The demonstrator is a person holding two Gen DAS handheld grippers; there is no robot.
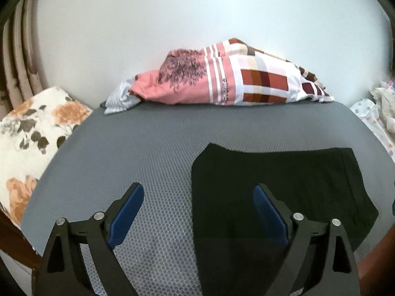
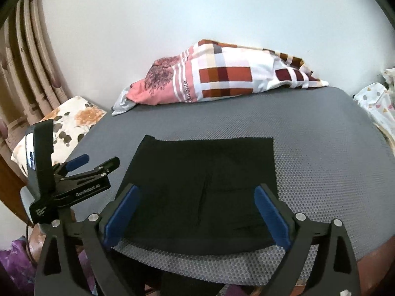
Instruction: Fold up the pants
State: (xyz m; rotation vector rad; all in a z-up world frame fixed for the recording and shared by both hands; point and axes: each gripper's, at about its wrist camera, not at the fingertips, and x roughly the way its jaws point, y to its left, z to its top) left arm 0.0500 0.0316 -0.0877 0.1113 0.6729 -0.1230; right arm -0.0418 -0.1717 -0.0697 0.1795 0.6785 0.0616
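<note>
Black pants lie folded on the grey mat, both grippers empty

Left wrist view: the pants (image 1: 271, 192) are a dark, compact rectangle on the honeycomb grey mat (image 1: 138, 148), spreading from centre out toward 3 o'clock. The left gripper (image 1: 198, 198) hovers above the mat with its jaws spread wide and nothing between them; its right blue pad (image 1: 269, 214) stands over the cloth's left part, the other over bare mat. A patterned pillow (image 1: 222, 74) sits at 12 o'clock against the wall, and a floral cushion (image 1: 29, 138) at 9 o'clock.

Right wrist view: the right gripper (image 2: 197, 199) frames the pants (image 2: 202, 185) squarely, jaws fully apart and holding nothing. The left gripper (image 2: 74, 172) shows at 9 o'clock, off the cloth's left edge.

Judging by the neat outline, the fold looks nearly complete. If one more fold is wanted, pinch both near corners at 6 o'clock together, taking every layer, lift low, and lay them onto the far edge at 12 o'clock so the edges match. Uneven lifting would likely skew the stack
</note>
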